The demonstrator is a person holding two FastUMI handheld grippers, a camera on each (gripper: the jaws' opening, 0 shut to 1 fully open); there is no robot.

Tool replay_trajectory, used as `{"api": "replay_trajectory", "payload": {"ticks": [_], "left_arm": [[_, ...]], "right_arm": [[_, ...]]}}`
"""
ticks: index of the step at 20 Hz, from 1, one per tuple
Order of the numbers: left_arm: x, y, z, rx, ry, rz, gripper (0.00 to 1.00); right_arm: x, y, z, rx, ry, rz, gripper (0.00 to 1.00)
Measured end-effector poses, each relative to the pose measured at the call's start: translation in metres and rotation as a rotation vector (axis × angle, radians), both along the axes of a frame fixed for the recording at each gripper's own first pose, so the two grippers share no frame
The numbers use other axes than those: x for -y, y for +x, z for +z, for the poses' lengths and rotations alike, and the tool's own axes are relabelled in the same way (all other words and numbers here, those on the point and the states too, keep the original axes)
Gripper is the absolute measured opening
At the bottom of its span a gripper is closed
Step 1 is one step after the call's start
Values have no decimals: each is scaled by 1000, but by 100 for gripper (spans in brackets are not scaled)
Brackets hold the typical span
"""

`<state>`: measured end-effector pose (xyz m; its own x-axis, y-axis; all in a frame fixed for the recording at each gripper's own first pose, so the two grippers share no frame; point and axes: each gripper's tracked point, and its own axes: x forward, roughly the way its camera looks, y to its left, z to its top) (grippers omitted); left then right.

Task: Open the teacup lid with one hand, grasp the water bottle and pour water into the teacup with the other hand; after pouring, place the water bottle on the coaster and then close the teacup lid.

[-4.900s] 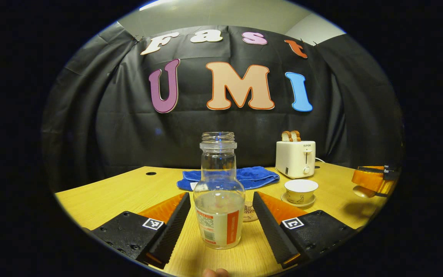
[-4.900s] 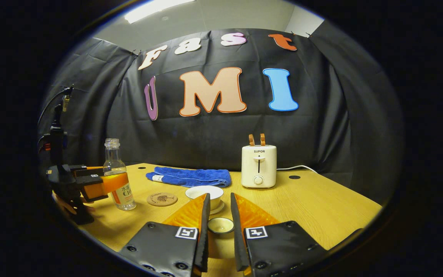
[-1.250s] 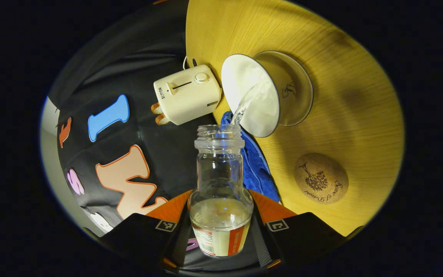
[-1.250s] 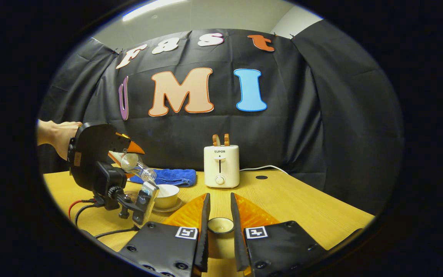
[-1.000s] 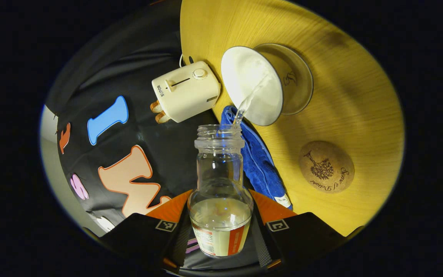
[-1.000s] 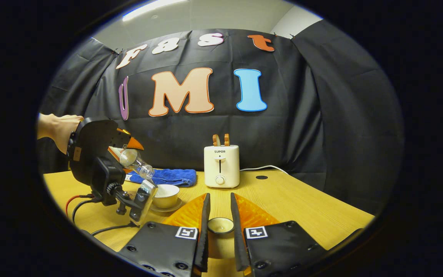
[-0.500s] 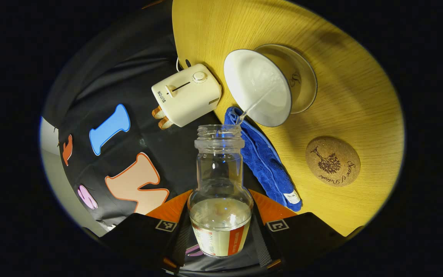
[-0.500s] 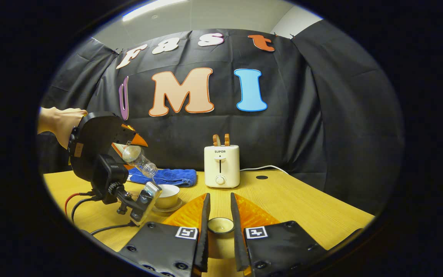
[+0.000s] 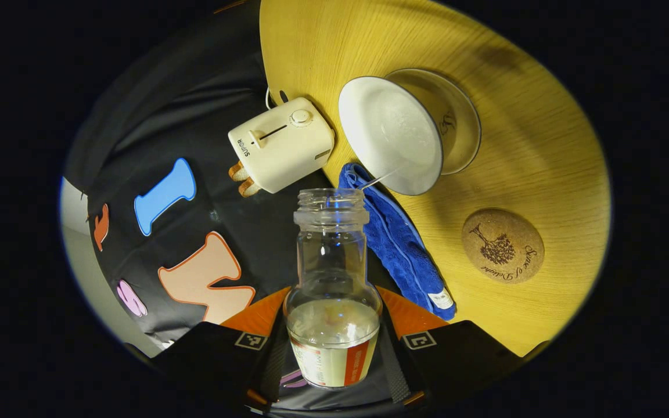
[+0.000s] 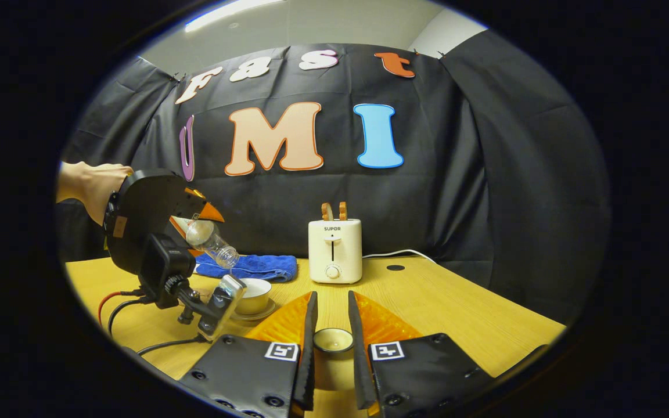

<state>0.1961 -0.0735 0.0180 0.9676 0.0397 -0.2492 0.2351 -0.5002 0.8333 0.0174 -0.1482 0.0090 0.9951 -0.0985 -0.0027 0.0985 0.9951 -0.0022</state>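
Note:
My left gripper [image 9: 333, 354] is shut on the body of a clear glass water bottle [image 9: 333, 273], tilted down over the table. A thin thread of water runs from its mouth into the white teacup [image 9: 389, 136], which stands lidless on its saucer [image 9: 465, 122]. The cork coaster [image 9: 503, 245] lies bare on the table beside the cup. In the right gripper view, my right gripper [image 10: 332, 339] is shut on the small white teacup lid [image 10: 333, 341], low over the table. Far left there, the left gripper [image 10: 195, 217] tips the bottle [image 10: 212, 239] above the teacup [image 10: 253, 295].
A cream toaster [image 10: 334, 249] with bread in it stands at the back of the wooden table [image 10: 456, 307]. A folded blue towel [image 10: 253, 267] lies behind the cup. A hand [image 10: 87, 183] holds the left gripper, and cables [image 10: 117, 305] trail under it.
The stream from the bottle has thinned from a broad pour to a fine thread, and the bottle has tipped back slightly. My right gripper has kept still with the lid.

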Motion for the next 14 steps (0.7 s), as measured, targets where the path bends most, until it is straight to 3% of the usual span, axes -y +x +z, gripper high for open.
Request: {"api": "replay_trajectory", "payload": {"ticks": [3, 6, 12, 14], "left_arm": [[2, 1, -3, -6, -56, -8, 69], [10, 4, -4, 11, -198, -37, 69], [-2, 4, -4, 41, -633, 0, 68], [-10, 4, -6, 41, -839, 31, 68]], "right_arm": [[0, 0, 0, 0, 0, 0, 31], [0, -1, 0, 0, 0, 0, 31], [-1, -1, 0, 1, -1, 0, 31], [0, -1, 0, 2, -1, 0, 31]]}}
